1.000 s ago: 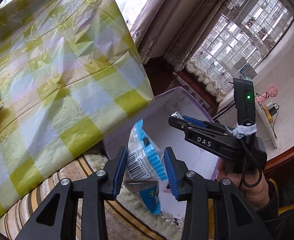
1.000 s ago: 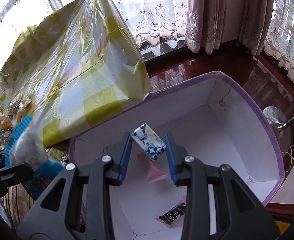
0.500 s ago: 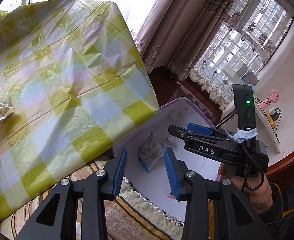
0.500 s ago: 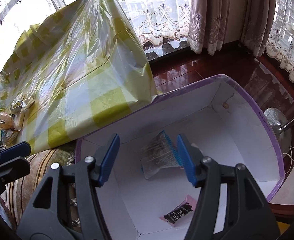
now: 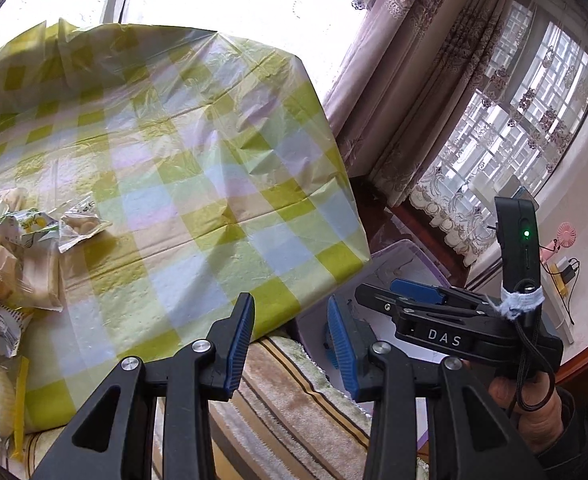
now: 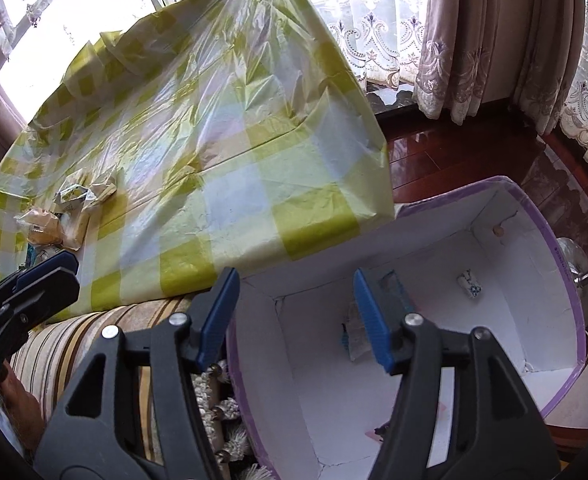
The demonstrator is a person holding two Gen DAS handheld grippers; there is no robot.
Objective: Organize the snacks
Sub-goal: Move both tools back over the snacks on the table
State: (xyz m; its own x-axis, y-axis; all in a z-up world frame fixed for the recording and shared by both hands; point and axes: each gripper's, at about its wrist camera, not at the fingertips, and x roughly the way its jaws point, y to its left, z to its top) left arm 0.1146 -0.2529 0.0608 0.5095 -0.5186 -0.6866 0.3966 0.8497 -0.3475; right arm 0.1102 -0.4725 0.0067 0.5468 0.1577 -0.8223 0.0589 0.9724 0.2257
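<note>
Both claws are standing spread and empty: right gripper (image 6: pixel 295 316) over the box (image 6: pixel 549 240), left gripper (image 5: pixel 290 344) right of the snack pile (image 5: pixel 22 240)

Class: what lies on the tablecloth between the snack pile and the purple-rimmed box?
Nothing: in the right wrist view, bare checked tablecloth separates the snack pile from the box.

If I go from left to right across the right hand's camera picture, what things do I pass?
The other gripper → snack pile on the checked tablecloth → purple-edged box → small blue-and-white snack inside it → lace curtain.
</note>
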